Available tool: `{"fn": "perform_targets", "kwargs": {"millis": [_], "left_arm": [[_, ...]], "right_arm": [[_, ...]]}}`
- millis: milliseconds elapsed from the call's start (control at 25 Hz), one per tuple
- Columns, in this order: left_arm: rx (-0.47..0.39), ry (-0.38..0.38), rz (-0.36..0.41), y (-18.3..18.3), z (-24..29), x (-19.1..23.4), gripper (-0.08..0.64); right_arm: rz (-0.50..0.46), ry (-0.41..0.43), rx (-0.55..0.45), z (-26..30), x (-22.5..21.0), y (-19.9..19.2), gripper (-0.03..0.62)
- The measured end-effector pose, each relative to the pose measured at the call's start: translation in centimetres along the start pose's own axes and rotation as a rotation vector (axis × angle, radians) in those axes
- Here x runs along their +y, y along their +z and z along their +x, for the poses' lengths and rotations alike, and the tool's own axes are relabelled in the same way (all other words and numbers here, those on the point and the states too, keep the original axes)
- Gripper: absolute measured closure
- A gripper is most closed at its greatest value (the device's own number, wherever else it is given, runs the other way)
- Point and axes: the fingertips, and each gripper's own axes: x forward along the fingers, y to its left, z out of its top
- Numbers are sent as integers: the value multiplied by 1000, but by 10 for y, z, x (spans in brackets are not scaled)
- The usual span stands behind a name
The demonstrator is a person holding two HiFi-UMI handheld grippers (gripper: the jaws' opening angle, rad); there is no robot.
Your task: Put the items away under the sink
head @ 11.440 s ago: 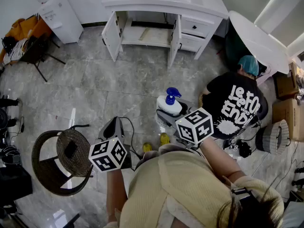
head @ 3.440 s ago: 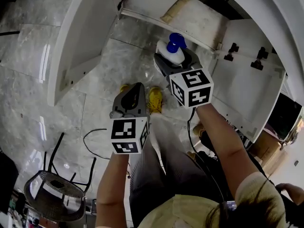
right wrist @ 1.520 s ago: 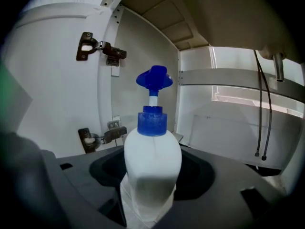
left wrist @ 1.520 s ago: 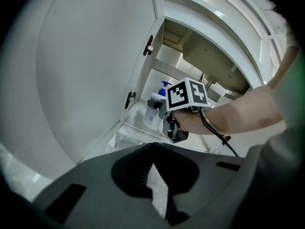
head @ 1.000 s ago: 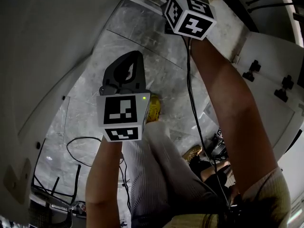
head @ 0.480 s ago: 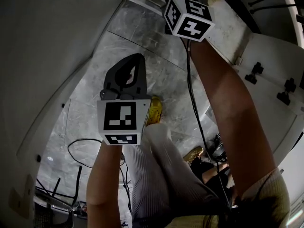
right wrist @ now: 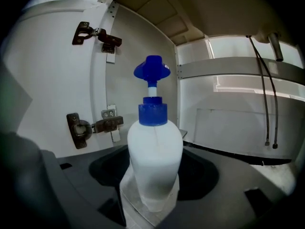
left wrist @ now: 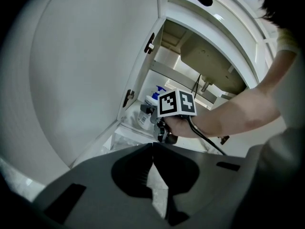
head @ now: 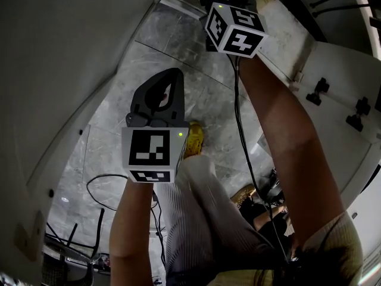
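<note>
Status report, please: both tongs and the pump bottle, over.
Right tongs shut on bottle. Bottle upright, inside cabinet. Left tongs shut, empty, outside. No obstruction seen.

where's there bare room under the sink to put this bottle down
The cabinet floor looks bare right of the bottle in the right gripper, up to the back wall. It's tighter on the left by the door hinges, and the hoses hang at the right.

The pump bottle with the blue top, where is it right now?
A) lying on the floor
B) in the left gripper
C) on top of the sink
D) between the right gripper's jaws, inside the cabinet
D: the right gripper view shows the pump bottle upright in the right gripper, cabinet door hinge behind; the left gripper is shut, empty.
</note>
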Motion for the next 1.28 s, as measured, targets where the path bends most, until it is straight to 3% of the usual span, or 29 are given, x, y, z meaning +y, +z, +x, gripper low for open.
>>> {"fn": "perform_targets", "kwargs": {"millis": [720, 1000, 1280], "left_arm": [[13, -1, -13, 25, -27, -16, 522], [1, -3, -10, 47, -41, -27, 522], [35, -11, -17, 57, -60, -42, 522]], "right_arm": [[-22, 8, 90, -40, 6, -1, 307], [66, -62, 143, -68, -4, -4, 308], [109, -58, 224, -103, 1, -3, 308]]}}
